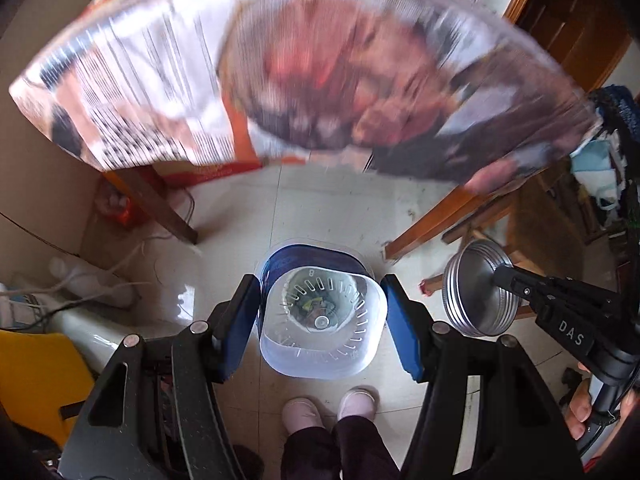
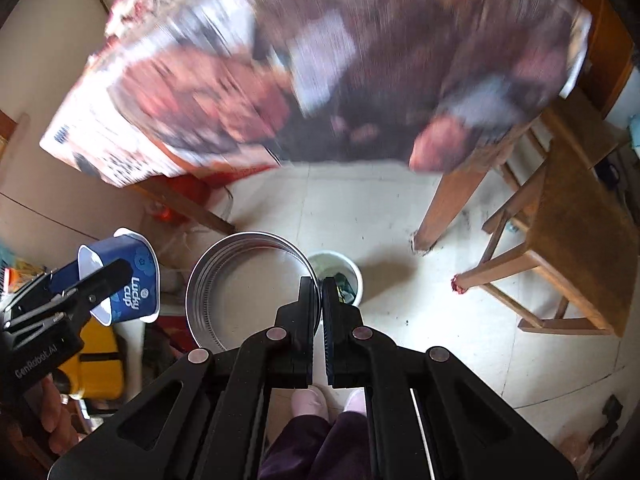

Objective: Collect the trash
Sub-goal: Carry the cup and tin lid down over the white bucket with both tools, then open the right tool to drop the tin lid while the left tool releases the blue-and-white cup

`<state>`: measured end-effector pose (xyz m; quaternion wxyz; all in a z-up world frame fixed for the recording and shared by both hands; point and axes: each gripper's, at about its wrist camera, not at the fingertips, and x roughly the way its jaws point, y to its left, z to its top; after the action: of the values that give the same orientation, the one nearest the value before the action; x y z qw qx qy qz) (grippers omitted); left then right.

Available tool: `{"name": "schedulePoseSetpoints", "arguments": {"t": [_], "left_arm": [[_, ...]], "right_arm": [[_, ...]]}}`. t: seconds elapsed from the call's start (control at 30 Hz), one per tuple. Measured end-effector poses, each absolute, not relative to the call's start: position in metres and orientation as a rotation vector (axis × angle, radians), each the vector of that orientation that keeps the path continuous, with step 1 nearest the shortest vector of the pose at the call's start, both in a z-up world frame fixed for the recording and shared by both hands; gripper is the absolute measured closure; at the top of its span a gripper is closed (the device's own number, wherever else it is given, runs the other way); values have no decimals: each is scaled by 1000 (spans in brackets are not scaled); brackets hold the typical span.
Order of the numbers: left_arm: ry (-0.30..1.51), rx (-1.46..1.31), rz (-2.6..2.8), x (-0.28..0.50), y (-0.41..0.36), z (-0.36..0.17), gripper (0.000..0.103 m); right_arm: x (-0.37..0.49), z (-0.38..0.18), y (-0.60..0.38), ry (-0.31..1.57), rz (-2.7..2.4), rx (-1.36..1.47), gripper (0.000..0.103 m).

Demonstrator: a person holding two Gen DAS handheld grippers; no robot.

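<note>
My left gripper (image 1: 322, 324) is shut on a blue and white plastic "Lucky cup" (image 1: 322, 316), held with its clear base toward the camera; it also shows in the right wrist view (image 2: 128, 280). Through the clear base I see the white trash bin on the floor below. My right gripper (image 2: 322, 300) is shut on the rim of a round silver metal lid (image 2: 248, 292), also seen in the left wrist view (image 1: 476, 292). The white trash bin (image 2: 340, 276) with trash inside stands on the floor just beyond the lid.
A table covered with a printed sheet (image 1: 280, 80) juts overhead, on wooden legs (image 2: 452, 204). A wooden chair (image 2: 560, 248) stands right. A yellow object (image 1: 36, 376) and cables lie left. My slippered feet (image 1: 328, 404) stand on the tiled floor.
</note>
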<state>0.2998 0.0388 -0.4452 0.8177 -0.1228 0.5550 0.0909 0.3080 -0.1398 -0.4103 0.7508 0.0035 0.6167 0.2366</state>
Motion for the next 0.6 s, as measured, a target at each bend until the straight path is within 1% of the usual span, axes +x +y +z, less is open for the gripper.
{"name": "schedulePoseSetpoints", "arguments": {"t": [0.27, 0.4, 0.5, 0.6], "left_arm": [[1221, -324, 242, 309, 50, -565, 42], [1243, -368, 273, 305, 63, -614, 42], [1263, -402, 286, 301, 72, -642, 42], [1279, -411, 293, 296, 81, -667, 42]], "right_arm": [[311, -530, -132, 1413, 516, -26, 99], [314, -592, -119, 1464, 498, -26, 99], [316, -620, -106, 1483, 500, -36, 99], [318, -632, -91, 1460, 527, -26, 99]]}}
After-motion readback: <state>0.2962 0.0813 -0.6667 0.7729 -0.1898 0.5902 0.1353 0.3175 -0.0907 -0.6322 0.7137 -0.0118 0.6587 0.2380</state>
